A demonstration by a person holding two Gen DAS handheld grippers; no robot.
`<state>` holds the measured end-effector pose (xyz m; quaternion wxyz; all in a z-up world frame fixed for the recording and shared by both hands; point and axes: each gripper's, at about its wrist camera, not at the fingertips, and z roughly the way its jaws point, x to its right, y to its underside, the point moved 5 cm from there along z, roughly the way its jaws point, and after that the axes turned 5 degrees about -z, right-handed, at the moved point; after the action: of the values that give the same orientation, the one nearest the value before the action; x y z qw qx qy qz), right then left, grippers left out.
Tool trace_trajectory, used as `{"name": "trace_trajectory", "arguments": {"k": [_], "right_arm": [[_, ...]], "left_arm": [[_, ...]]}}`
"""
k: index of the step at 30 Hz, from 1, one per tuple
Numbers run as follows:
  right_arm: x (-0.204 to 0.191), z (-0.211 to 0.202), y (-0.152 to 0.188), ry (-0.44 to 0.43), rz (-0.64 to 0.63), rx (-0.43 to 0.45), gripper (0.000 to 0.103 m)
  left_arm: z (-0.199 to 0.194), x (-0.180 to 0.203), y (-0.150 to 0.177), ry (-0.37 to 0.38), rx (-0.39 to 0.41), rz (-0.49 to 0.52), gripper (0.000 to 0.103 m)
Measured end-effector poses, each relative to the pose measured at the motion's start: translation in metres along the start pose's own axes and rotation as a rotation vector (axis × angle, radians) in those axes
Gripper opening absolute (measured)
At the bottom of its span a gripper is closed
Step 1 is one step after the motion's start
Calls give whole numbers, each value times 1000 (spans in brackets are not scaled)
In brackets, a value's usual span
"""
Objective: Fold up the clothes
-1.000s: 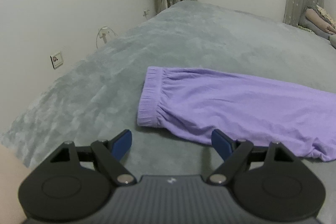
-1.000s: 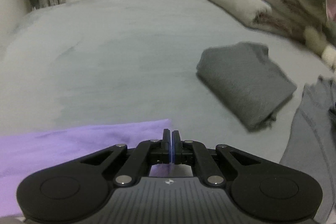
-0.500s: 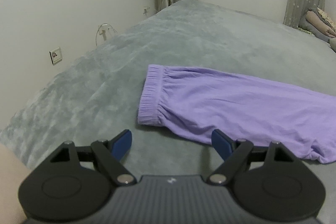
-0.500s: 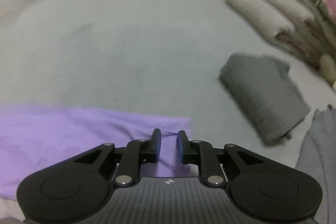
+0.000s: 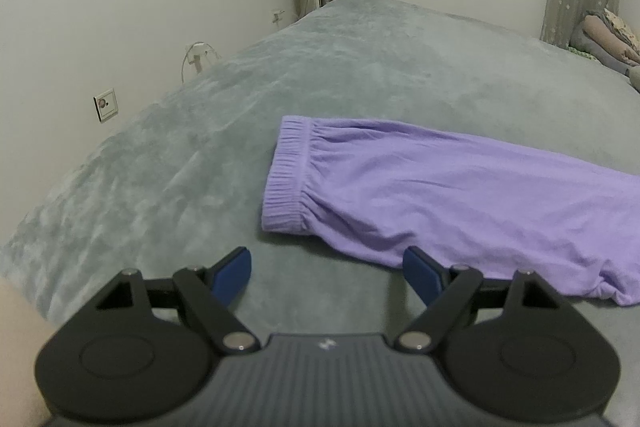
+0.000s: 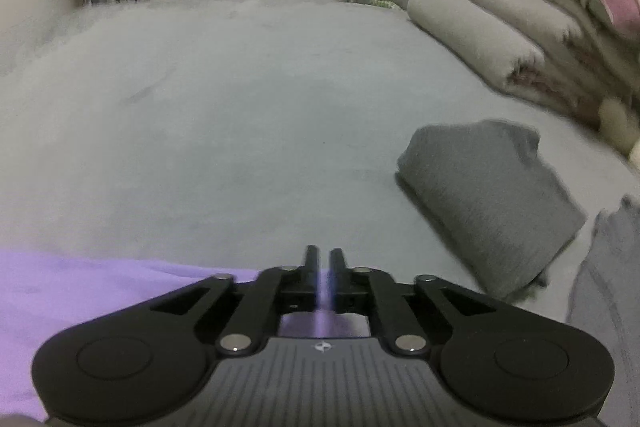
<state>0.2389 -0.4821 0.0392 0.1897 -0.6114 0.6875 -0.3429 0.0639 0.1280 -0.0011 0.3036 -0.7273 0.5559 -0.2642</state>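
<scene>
The left tool hangs released, jaws wide, just short of the trousers. The right tool has just been opening; its jaws stand slightly apart over the other end of the trousers, gripping nothing. The trousers lie flat near the bed's near edge: thin, soft, light knit, likely limp; grip the ribbed waistband. Farther right sits a folded grey garment.

Both wrist views low, angled down over the bed, sharing purple trousers and the window wall
</scene>
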Motion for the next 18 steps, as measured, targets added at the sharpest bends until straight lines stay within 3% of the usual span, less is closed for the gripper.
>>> {"name": "trace_trajectory", "arguments": {"k": [2,4,6,11,14,16,17,18], "right_arm": [[-5,2,5,-15,-24,-14,32],[-19,5,11,-15,-107,-30,31],[-24,8,9,-9,-133,-23,6],[-27,11,-6,55,-158,4,5],[-26,13,-14,198,-121,62,4],[-23,6,-19,302,-82,126,15],[-22,-2,-20,309,-41,151,39],[-22,-12,-20,301,-4,175,55]], "left_arm": [[1,1,1,-2,1,6,83],[1,2,2,-6,1,12,83],[1,2,2,-9,3,14,83],[4,1,3,-15,3,13,83],[4,-1,1,-15,0,-2,83],[2,-5,-1,-5,-4,-26,83],[1,-7,-3,3,-6,-43,83],[0,-10,-4,10,-11,-61,83]]}}
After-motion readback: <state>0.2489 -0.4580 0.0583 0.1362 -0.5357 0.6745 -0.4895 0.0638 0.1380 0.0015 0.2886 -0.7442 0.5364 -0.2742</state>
